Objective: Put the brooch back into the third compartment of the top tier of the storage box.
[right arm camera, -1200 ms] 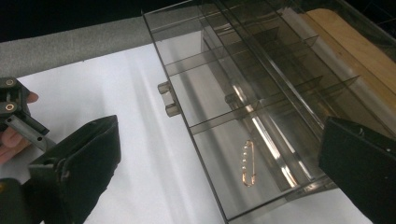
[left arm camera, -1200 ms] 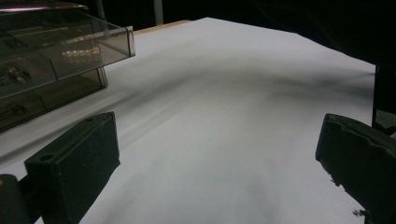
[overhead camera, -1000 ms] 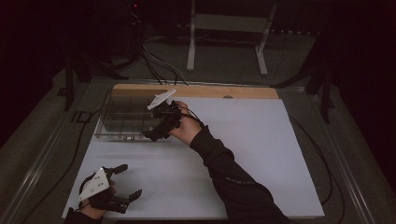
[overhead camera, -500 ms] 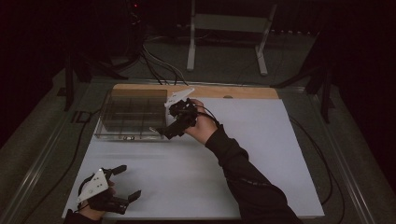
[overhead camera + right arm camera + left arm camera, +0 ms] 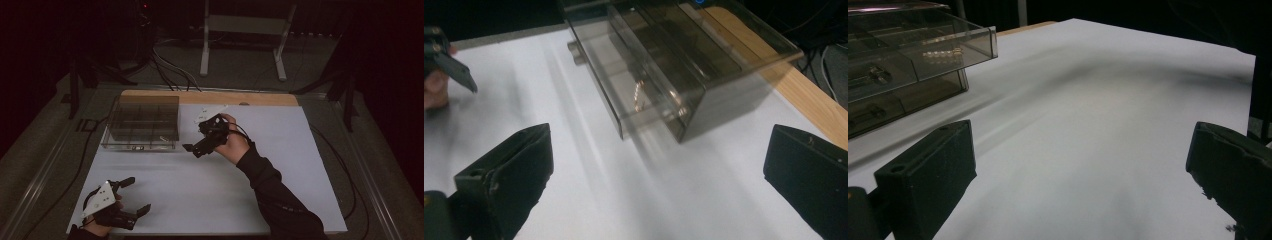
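Note:
A smoky clear drawer box (image 5: pixel 140 122) stands at the back left of the white mat (image 5: pixel 210 195). Its upper drawer (image 5: pixel 923 50) sticks out past the lower one, and a small beaded chain (image 5: pixel 639 97) lies inside. My right gripper (image 5: pixel 196 137) hovers just right of the box's front corner. It is open, with nothing between its jaws, and it points towards the box (image 5: pixel 674 65). My left gripper (image 5: pixel 137 195) rests near the mat's front left corner. It is open and holds nothing, and the box (image 5: pixel 908 45) lies ahead to its left.
A wooden strip (image 5: pixel 210 97) runs along the table's back edge behind the mat. Cables (image 5: pixel 175 70) and a white stand (image 5: pixel 240 45) are on the dark floor beyond. The other hand and its gripper (image 5: pixel 444 65) appear far off in the right gripper view.
My right gripper has pulled away from over the drawer box, moving right and towards the person. The left gripper has stayed where it was.

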Tool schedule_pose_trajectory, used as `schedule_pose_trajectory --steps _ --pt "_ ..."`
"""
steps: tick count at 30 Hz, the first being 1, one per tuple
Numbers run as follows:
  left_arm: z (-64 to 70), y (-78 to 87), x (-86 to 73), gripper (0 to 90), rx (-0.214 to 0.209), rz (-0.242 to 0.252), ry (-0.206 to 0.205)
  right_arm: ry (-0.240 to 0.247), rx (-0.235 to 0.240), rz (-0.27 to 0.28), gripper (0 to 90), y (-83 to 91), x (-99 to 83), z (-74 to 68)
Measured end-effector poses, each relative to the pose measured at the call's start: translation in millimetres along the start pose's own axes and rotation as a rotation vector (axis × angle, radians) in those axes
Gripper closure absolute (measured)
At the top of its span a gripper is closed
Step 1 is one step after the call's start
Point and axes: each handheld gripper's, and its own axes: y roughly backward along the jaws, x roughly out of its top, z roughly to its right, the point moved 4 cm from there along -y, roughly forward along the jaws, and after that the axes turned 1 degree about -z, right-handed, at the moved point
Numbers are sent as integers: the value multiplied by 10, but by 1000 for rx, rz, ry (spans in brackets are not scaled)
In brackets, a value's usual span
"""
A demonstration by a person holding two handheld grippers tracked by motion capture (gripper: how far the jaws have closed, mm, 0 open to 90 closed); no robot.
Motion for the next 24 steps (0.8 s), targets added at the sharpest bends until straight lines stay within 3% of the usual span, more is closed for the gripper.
schedule_pose_trajectory --steps 11,24 --pt "1 0 0 6 1 -1 0 -50 -27 -11 0 93 -479 59" --pt "3 0 -6 6 5 -7 -3 -134 -11 9 0 161 -1051 69"
